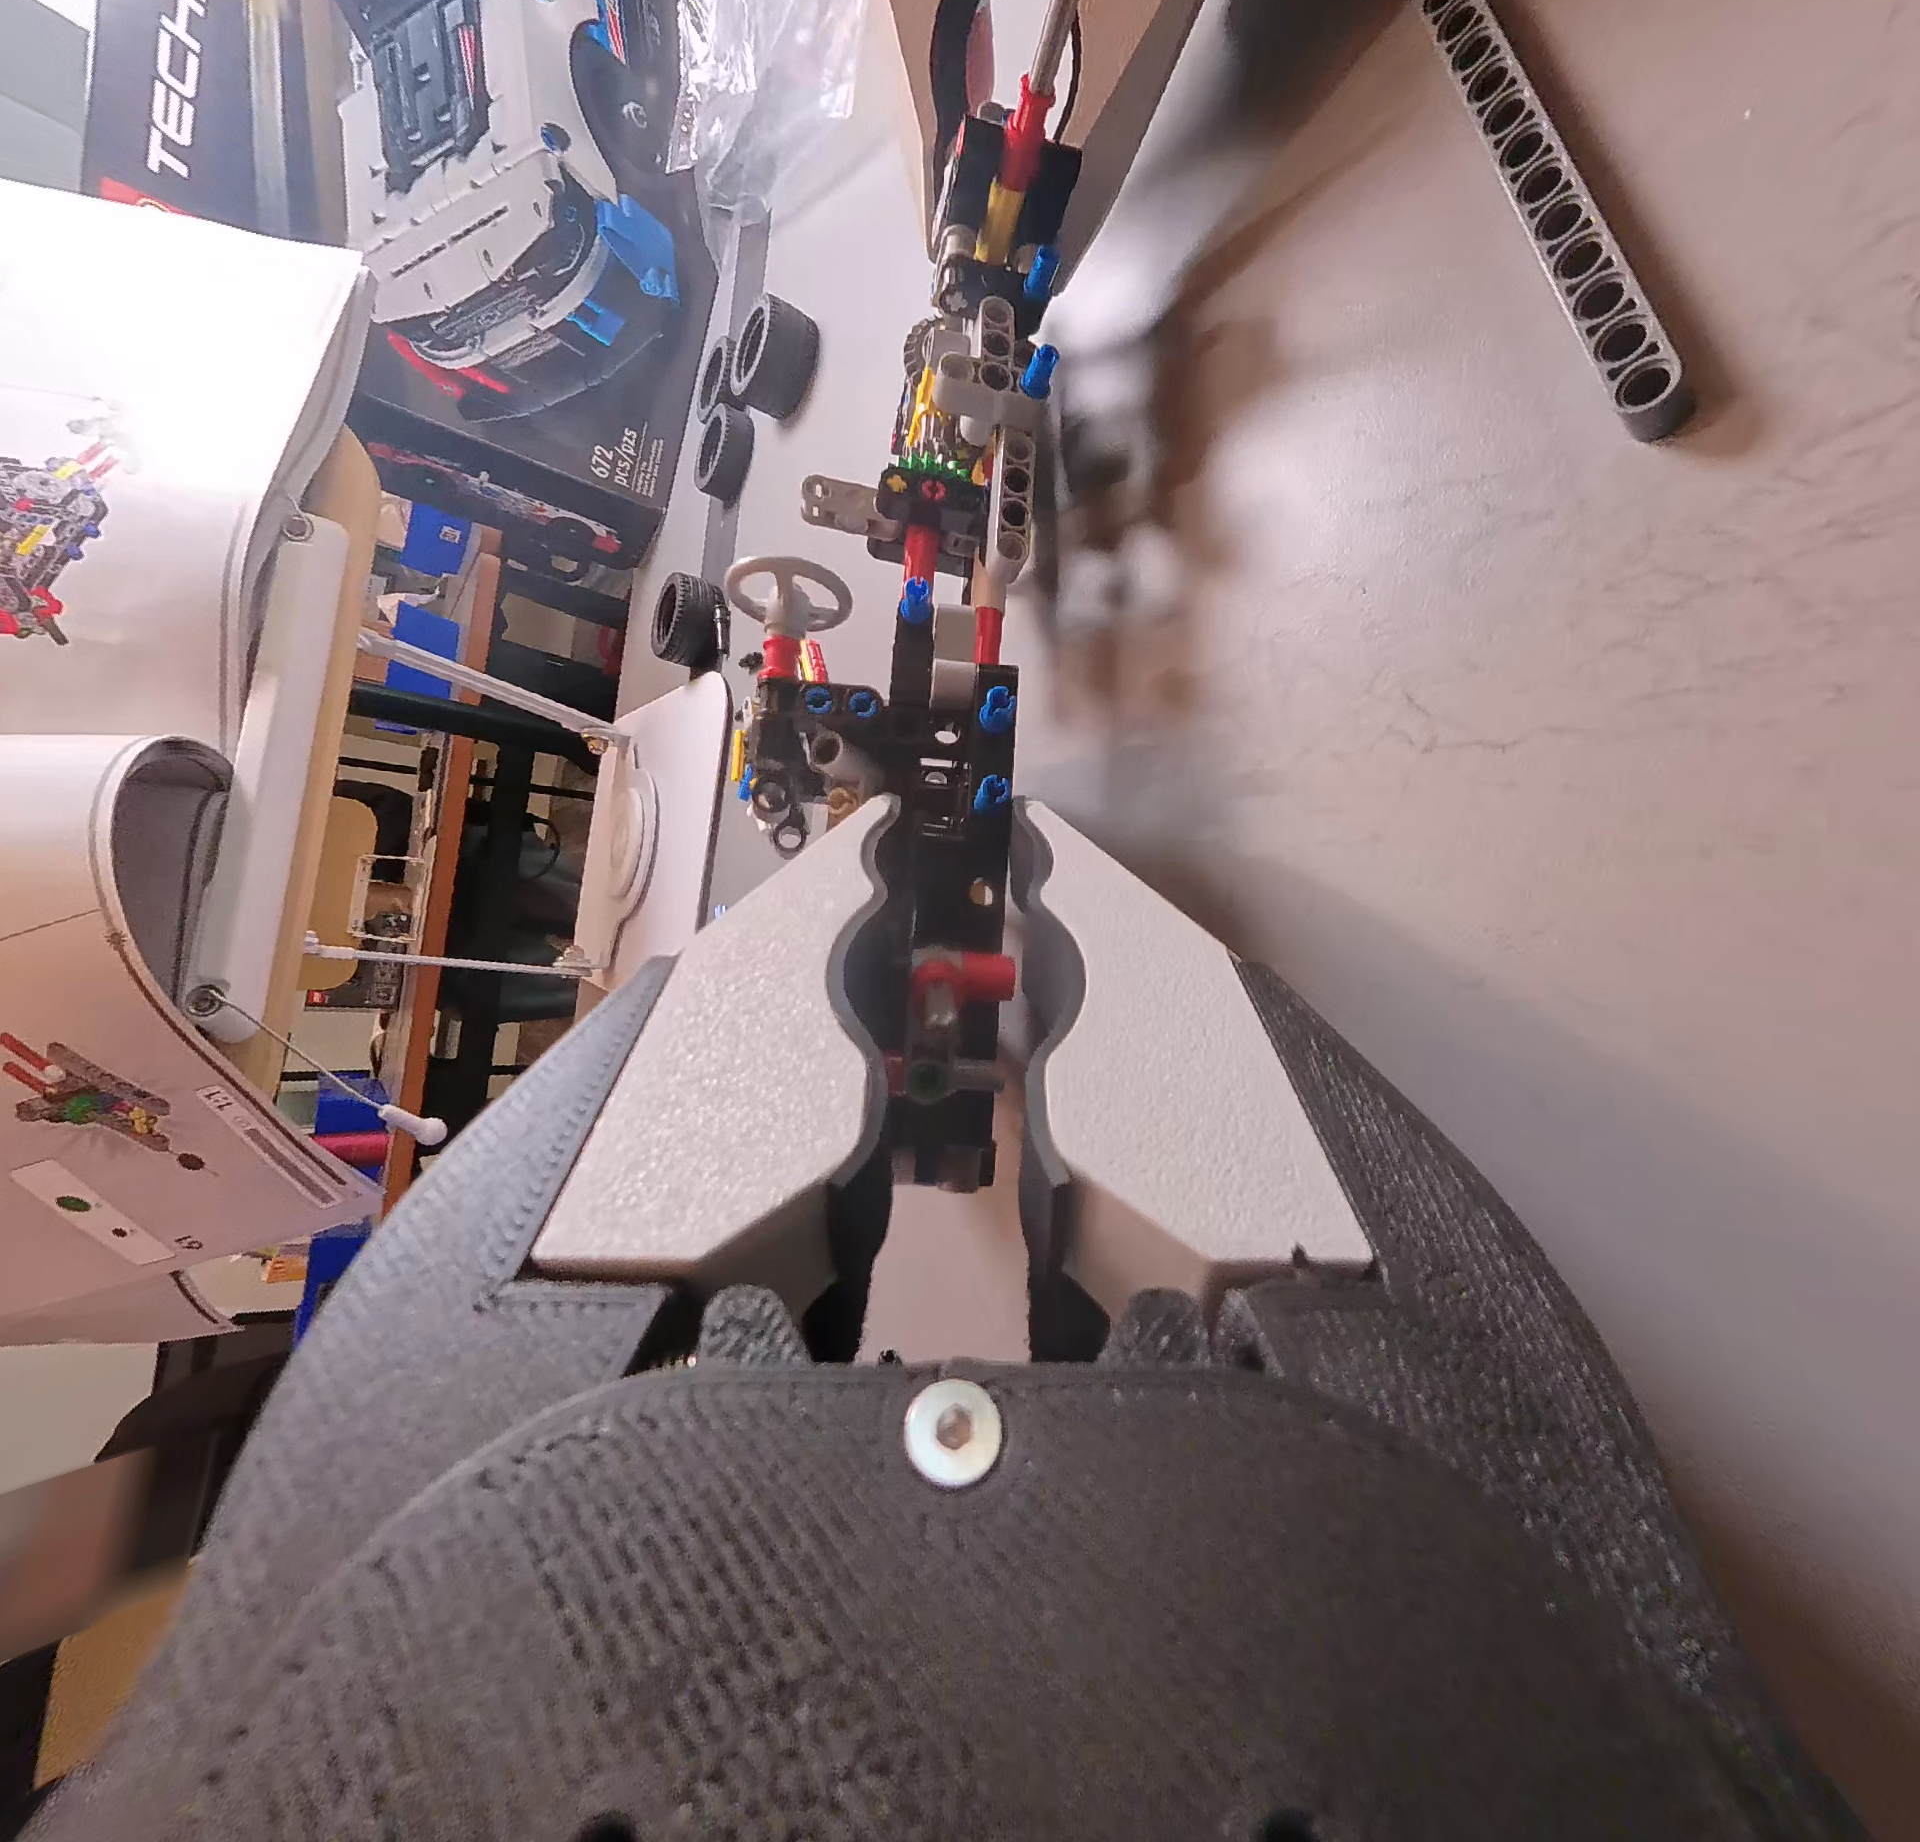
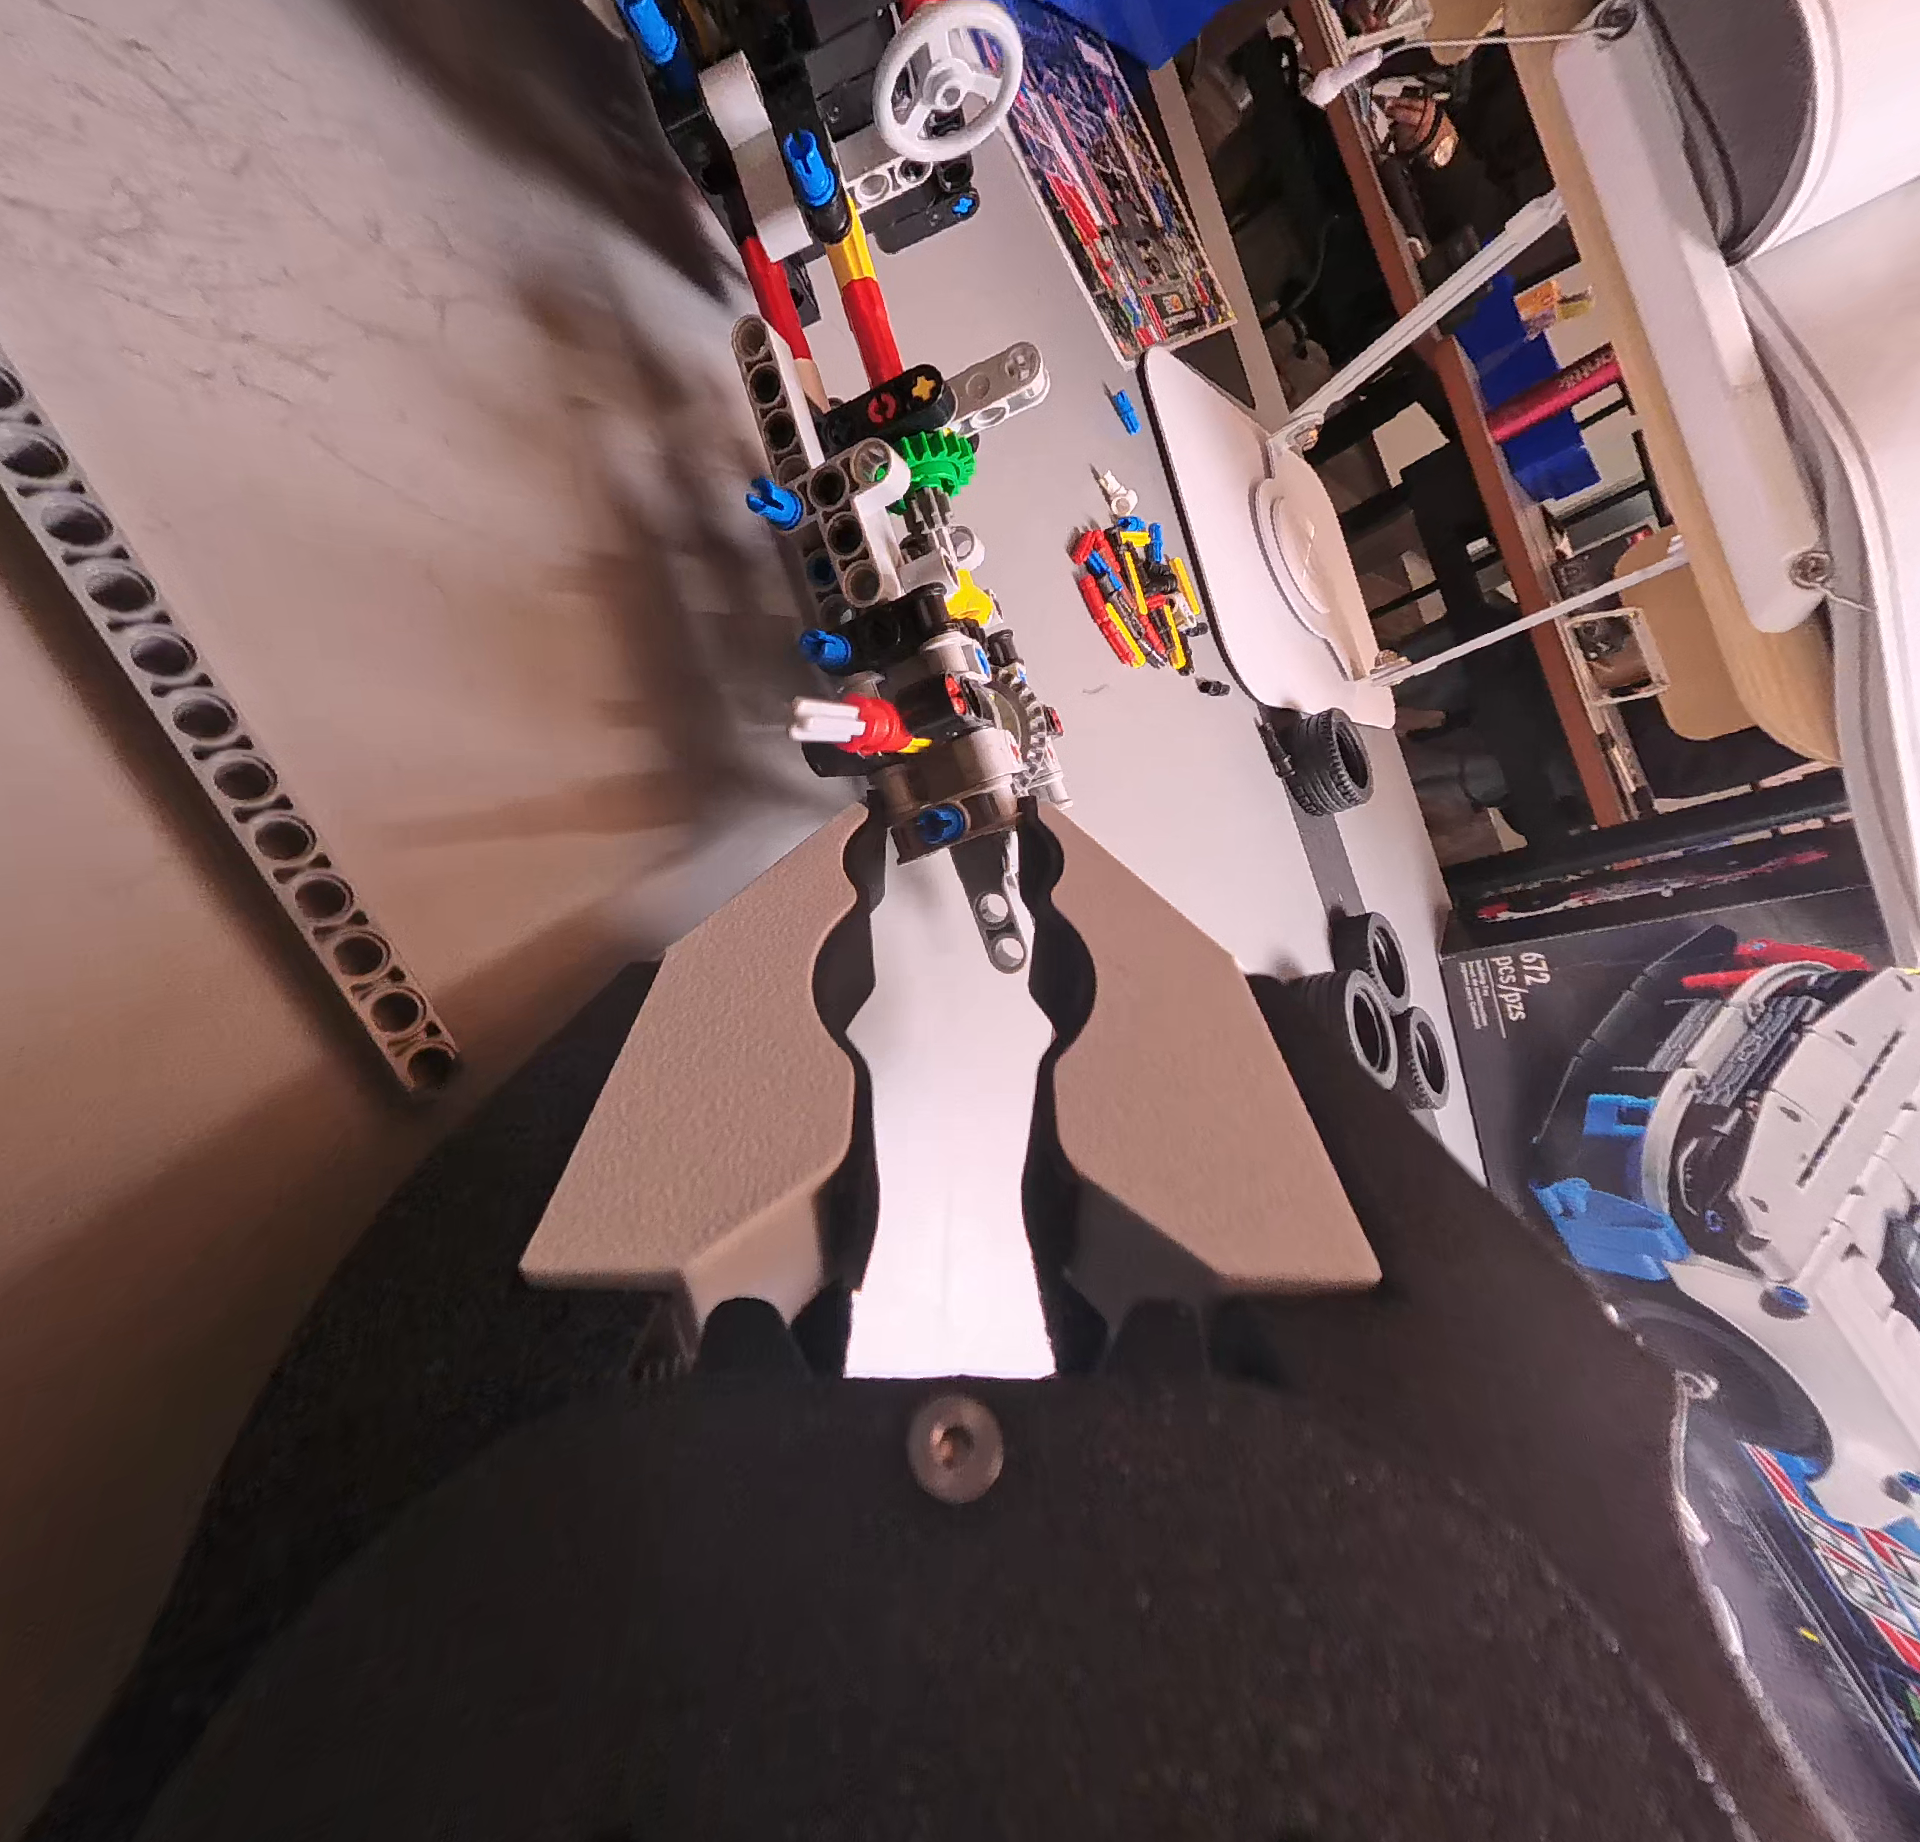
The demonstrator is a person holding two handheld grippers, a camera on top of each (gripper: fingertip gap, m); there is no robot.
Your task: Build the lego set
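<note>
A long, partly built lego assembly [image 1: 951, 712] of black frames, grey beams, red axles and blue pins is held between my two grippers. My left gripper [image 1: 956, 805] is shut on its black frame end. My right gripper [image 2: 954, 828] is shut at the fingertips on the opposite end [image 2: 940, 821], a dark grey part with a blue pin. A white steering wheel [image 1: 787, 597] sticks out from the side of the assembly, also in the right wrist view [image 2: 945, 78]. A long grey beam with holes [image 1: 1538, 182] lies loose on the beige table, also in the right wrist view [image 2: 218, 743].
Several black tyres [image 2: 1382, 1013] lie by the set's box [image 2: 1714, 1169]. A pile of small red, blue and yellow pins [image 2: 1138, 597] lies next to a white stand base [image 2: 1268, 545]. An open instruction booklet [image 1: 125, 442] stands at the left. There is about 15 centimeters between the tips of the two grippers.
</note>
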